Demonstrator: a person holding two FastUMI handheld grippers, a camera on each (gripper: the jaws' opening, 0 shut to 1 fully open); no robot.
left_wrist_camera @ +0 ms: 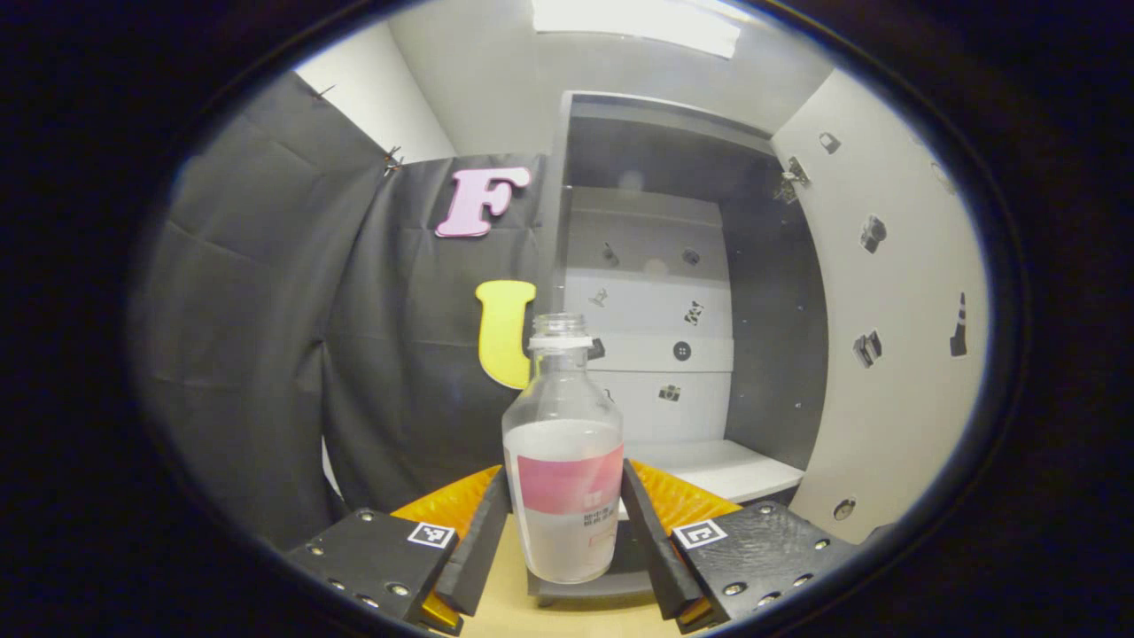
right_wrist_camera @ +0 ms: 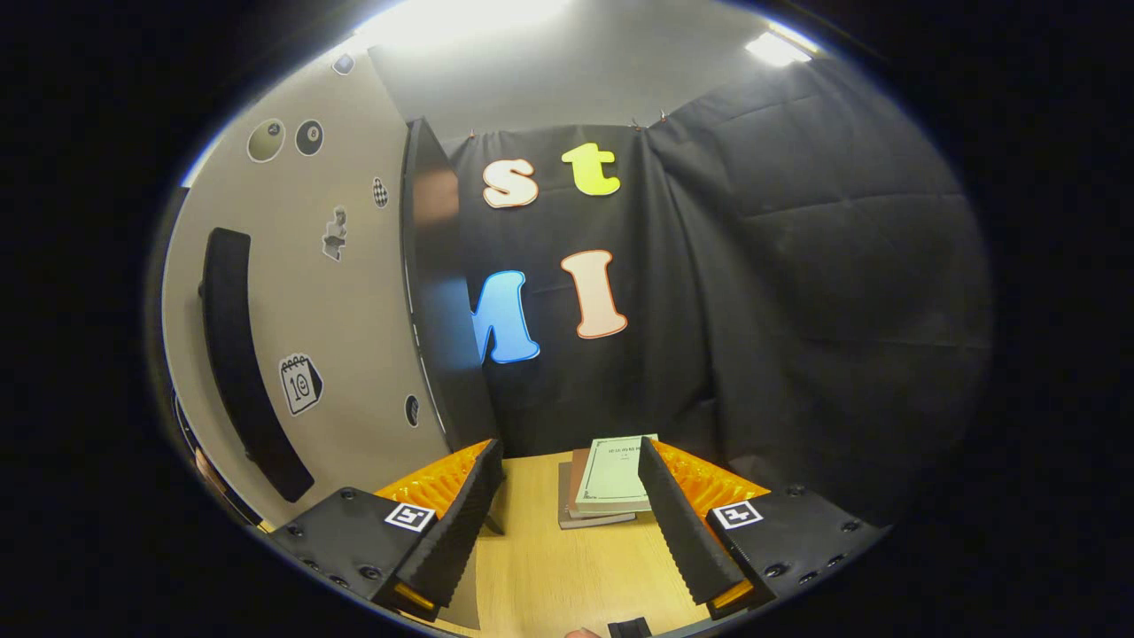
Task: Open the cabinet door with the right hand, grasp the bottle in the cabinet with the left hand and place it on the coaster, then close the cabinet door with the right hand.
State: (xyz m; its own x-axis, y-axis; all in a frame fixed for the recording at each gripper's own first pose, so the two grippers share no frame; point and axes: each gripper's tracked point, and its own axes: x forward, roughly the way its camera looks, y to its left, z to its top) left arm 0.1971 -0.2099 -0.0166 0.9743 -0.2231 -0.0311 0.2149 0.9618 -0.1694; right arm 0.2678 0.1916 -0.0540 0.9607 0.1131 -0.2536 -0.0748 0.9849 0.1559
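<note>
The bottle [left_wrist_camera: 563,461] stands upright between the jaws of the left gripper [left_wrist_camera: 564,532], its base on or just above a dark flat piece that I take for the coaster [left_wrist_camera: 580,587], which lies on the wooden bench [left_wrist_camera: 496,611]. Whether the base has actually touched down I cannot tell. The jaws sit close against the bottle's sides at the band of its pink label, so they appear to be holding it around the lower body.

It is a clear plastic bottle with no cap on its neck, and it looks empty or nearly so. I would judge it light, a bit springy under a squeeze, smooth and easy to tip. The labelled belly, where the walls are straight, looks the best place to take hold; the neck is narrow and the shoulder slopes away.

Behind the bottle the cabinet [left_wrist_camera: 709,470] stands open with its pale shelf bare, and the cabinet door [left_wrist_camera: 895,354] is swung out to the right.

The right gripper [right_wrist_camera: 567,514] hovers over the bench with its jaws wide apart and nothing between them. The door's long dark handle [right_wrist_camera: 244,363] is to its left, and a stack of books [right_wrist_camera: 607,483] lies ahead near the bench's far edge.
</note>
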